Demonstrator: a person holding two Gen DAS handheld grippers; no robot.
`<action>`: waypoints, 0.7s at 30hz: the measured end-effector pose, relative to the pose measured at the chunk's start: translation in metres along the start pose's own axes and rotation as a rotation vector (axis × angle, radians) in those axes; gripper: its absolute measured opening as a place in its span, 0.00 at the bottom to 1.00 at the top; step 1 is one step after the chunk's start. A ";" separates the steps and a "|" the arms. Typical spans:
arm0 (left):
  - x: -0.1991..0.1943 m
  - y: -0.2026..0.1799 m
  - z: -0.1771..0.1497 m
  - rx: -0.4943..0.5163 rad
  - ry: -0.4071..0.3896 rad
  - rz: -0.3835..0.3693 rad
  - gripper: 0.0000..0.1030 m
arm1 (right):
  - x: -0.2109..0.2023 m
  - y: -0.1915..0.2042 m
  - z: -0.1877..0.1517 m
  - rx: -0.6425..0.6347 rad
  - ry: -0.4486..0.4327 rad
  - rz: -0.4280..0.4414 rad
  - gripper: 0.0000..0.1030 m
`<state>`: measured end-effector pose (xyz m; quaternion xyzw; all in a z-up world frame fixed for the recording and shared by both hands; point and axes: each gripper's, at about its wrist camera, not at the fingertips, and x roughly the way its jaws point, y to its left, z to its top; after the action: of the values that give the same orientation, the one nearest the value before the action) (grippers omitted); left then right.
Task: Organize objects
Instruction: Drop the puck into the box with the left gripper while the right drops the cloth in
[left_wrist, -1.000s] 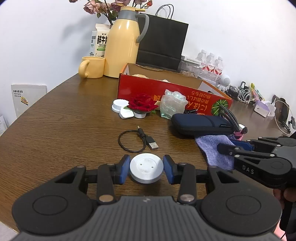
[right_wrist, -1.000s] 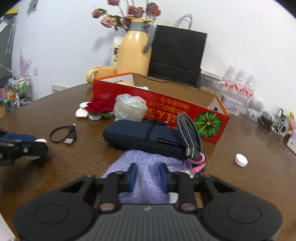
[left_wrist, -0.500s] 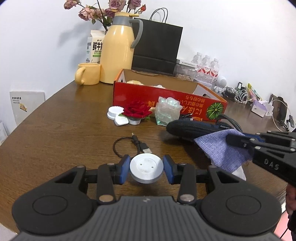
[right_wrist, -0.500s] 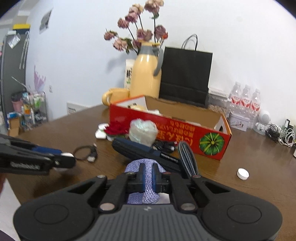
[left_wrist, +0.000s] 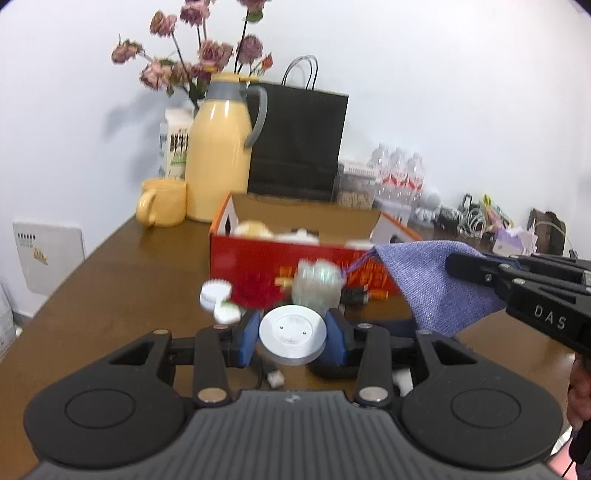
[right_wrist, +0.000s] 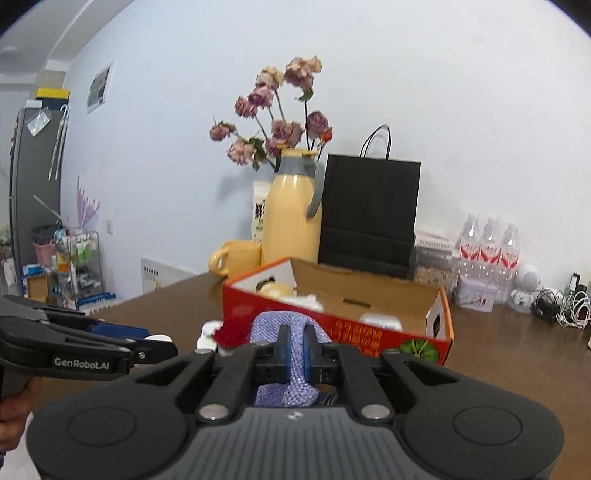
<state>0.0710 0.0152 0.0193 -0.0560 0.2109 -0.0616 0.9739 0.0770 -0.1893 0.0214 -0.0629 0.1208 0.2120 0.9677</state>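
My left gripper (left_wrist: 293, 334) is shut on a white round disc (left_wrist: 291, 336), held above the brown table (left_wrist: 110, 280). The right gripper (right_wrist: 297, 350) is shut on a purple knitted cloth (right_wrist: 291, 369), which hangs from its fingers; in the left wrist view the same cloth (left_wrist: 432, 284) dangles at the right, in front of the red cardboard box (left_wrist: 280, 262). The open box (right_wrist: 332, 328) holds several pale items. A red artificial rose (right_wrist: 231, 332) and a clear crinkled wrap (left_wrist: 316, 284) lie before the box.
A yellow thermos jug (left_wrist: 218, 155), yellow mug (left_wrist: 162, 201), milk carton (left_wrist: 173, 144), dried flowers (right_wrist: 277, 114) and black paper bag (left_wrist: 299, 144) stand behind the box. Water bottles (right_wrist: 487, 247) and tangled cables (right_wrist: 561, 306) sit at the back right. White caps (left_wrist: 216, 297) lie left of the rose.
Both grippers have risen above the table. The right one closed on the purple cloth and lifted it off the dark pouch. The left still carries the white disc.
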 end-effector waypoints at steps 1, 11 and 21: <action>0.002 -0.001 0.005 0.001 -0.009 -0.002 0.39 | 0.002 -0.002 0.004 -0.002 -0.009 -0.003 0.05; 0.046 -0.004 0.057 -0.025 -0.060 0.005 0.39 | 0.056 -0.035 0.033 0.016 -0.046 -0.052 0.05; 0.124 -0.003 0.095 -0.088 -0.058 0.040 0.39 | 0.139 -0.074 0.046 0.043 -0.007 -0.084 0.05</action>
<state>0.2218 0.0024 0.0553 -0.0964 0.1864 -0.0314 0.9772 0.2402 -0.1934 0.0349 -0.0464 0.1192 0.1690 0.9773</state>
